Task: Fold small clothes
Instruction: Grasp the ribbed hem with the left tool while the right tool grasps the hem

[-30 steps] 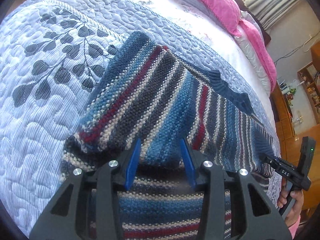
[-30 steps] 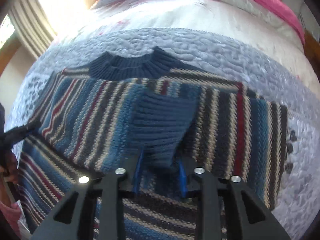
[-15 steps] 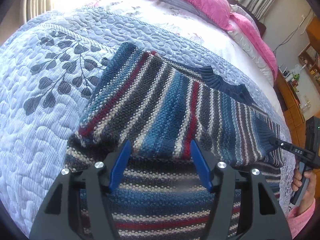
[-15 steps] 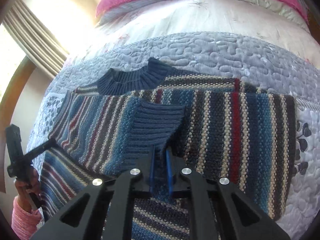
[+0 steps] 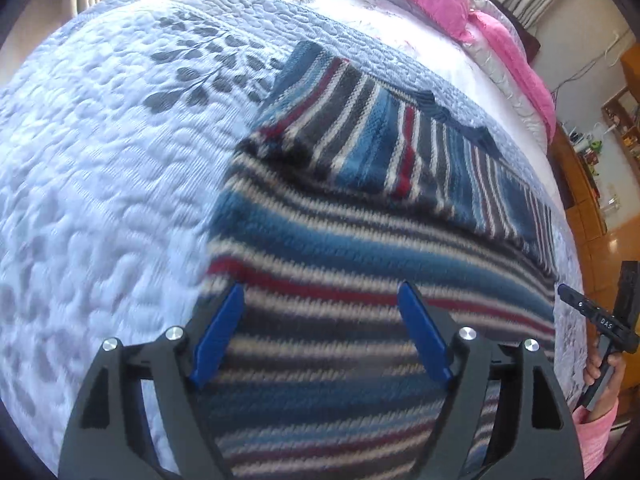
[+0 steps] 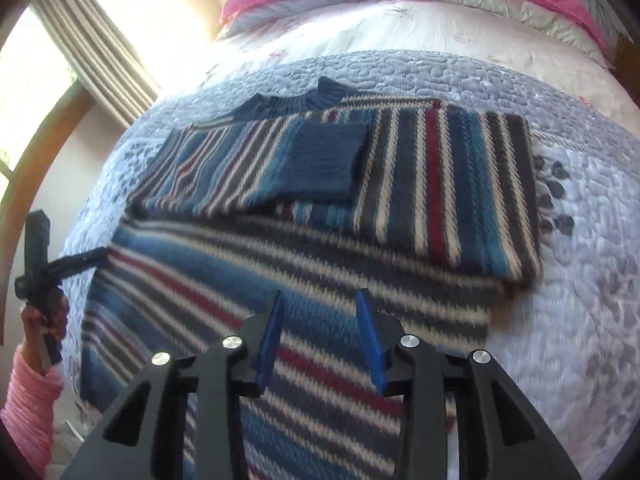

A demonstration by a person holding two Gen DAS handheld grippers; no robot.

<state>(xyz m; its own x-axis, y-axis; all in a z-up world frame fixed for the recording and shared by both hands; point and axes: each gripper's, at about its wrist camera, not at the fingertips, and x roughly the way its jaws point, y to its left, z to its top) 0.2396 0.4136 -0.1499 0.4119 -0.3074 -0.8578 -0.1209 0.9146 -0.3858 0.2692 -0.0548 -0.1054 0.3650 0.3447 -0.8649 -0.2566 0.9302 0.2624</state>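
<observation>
A small knitted sweater [image 6: 360,208], striped in blue, grey, cream and dark red with a navy ribbed collar, lies flat with both sleeves folded across its chest, one navy cuff on top.

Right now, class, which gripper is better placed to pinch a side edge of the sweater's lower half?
Probably the left gripper: its open jaws sit at the edge of the sweater beside the quilt. The right gripper, also open, hovers over mid-body stripes.
</observation>
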